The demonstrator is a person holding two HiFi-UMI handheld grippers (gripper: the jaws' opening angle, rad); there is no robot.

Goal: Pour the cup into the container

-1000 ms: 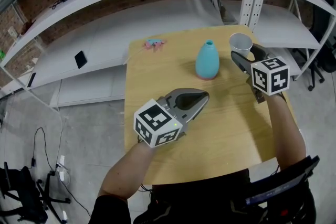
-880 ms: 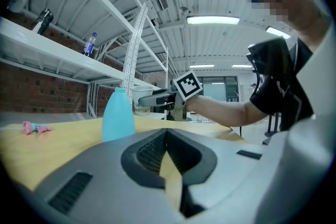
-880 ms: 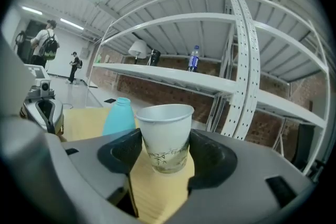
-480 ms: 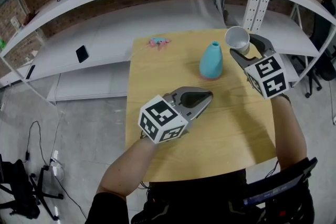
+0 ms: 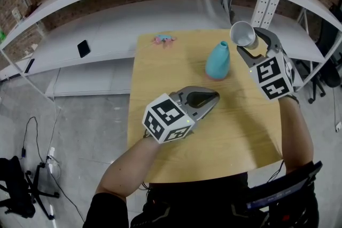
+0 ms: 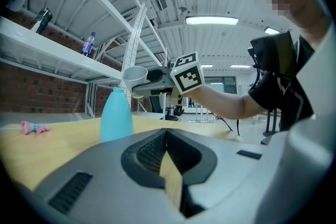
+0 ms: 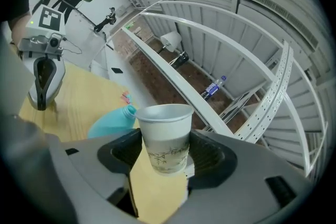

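Your right hand-held gripper (image 7: 165, 153) was clenched on the white paper cup (image 7: 166, 134). Its jaws pressed the cup's lower wall from both sides, and the rim stood clear above them. In the head view the cup (image 5: 243, 34) was lifted off the wooden tabletop (image 5: 160, 83) and tilted. It hung near the narrow neck of the light-blue bottle-shaped container (image 5: 218, 62), to that neck's right and not touching it. The container stood upright toward the tabletop's far edge.

To pour well, I judged that you needed the cup's rim directly over that small mouth before tipping further. A slow roll of the wrist looked wise, since a fast tilt would likely run down the container's outside. The squeeze had to be light, because a paper wall probably buckles easily.

Your left hand-held gripper (image 5: 207, 100) was closed on nothing, low over the tabletop's middle, apart from the container.
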